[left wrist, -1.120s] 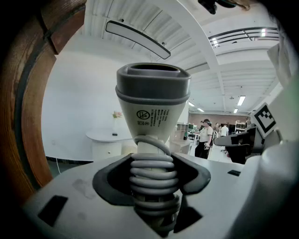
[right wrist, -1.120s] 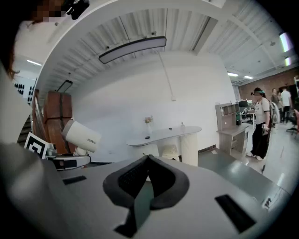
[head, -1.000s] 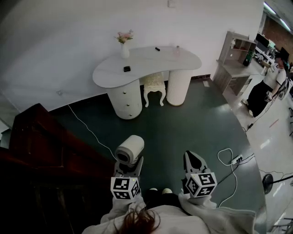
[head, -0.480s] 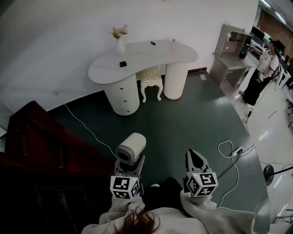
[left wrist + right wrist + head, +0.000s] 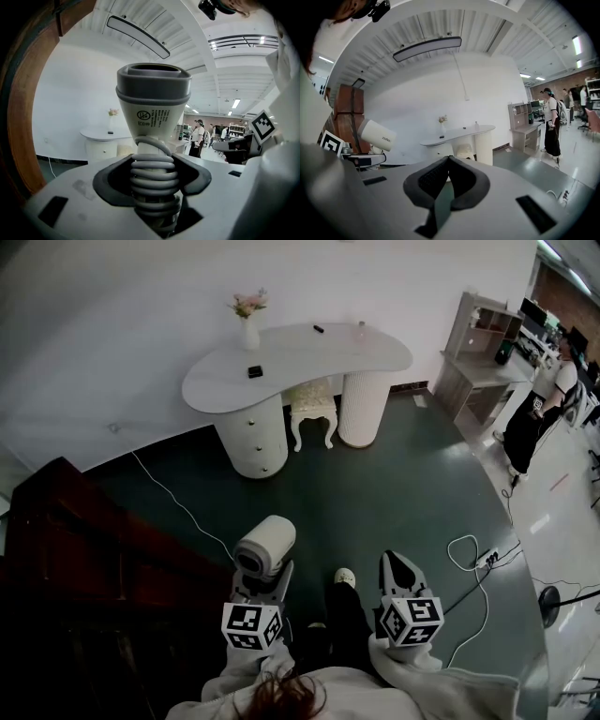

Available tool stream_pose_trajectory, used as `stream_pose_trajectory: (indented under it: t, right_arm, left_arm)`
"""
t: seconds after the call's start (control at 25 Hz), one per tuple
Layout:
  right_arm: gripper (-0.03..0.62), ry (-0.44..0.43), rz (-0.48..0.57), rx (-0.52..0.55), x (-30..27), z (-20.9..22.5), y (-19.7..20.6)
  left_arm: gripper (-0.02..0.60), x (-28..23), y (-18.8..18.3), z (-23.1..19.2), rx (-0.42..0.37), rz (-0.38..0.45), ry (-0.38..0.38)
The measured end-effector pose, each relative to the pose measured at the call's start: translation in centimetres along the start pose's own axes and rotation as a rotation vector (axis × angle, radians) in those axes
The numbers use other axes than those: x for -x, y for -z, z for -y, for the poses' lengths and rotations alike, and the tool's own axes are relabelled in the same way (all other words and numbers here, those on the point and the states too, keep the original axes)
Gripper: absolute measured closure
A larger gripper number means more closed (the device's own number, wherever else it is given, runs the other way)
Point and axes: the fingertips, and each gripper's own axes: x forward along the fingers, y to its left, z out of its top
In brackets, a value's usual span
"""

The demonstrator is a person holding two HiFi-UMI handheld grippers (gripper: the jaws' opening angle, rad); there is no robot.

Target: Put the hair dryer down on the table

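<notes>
A cream hair dryer [image 5: 264,547] with a grey nozzle stands upright in my left gripper [image 5: 258,589], which is shut on its cord-wrapped handle. In the left gripper view the dryer [image 5: 153,101] rises above the jaws and the coiled grey cord [image 5: 153,176] fills the gap of the left gripper [image 5: 153,171]. My right gripper [image 5: 401,570] hangs beside it, shut with nothing in it; its jaw tips meet in the right gripper view [image 5: 447,160], where the dryer [image 5: 377,135] shows at the left. The white curved table [image 5: 309,351] stands far ahead by the wall.
On the table are a vase of flowers [image 5: 248,322] and a small dark object [image 5: 255,371]; a stool [image 5: 312,411] sits under it. Dark wooden furniture [image 5: 84,549] is at my left. White cables [image 5: 469,563] lie on the green floor. A person [image 5: 525,423] stands near a desk [image 5: 478,357].
The view has shifted a little as the person steps; a shoe now shows ahead between the grippers. Both grippers keep their places and the dryer stays held.
</notes>
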Motion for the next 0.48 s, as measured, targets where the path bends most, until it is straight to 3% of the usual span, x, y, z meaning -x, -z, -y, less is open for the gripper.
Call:
stream_pose_trajectory:
  t: [0.48]
  right_arm:
    - [0.545, -0.037, -0.002, 0.019, -9.7, 3.7, -5.7]
  left_arm:
    - [0.341, -10.0, -4.4, -2.5, 0.012, 0.014, -0.024]
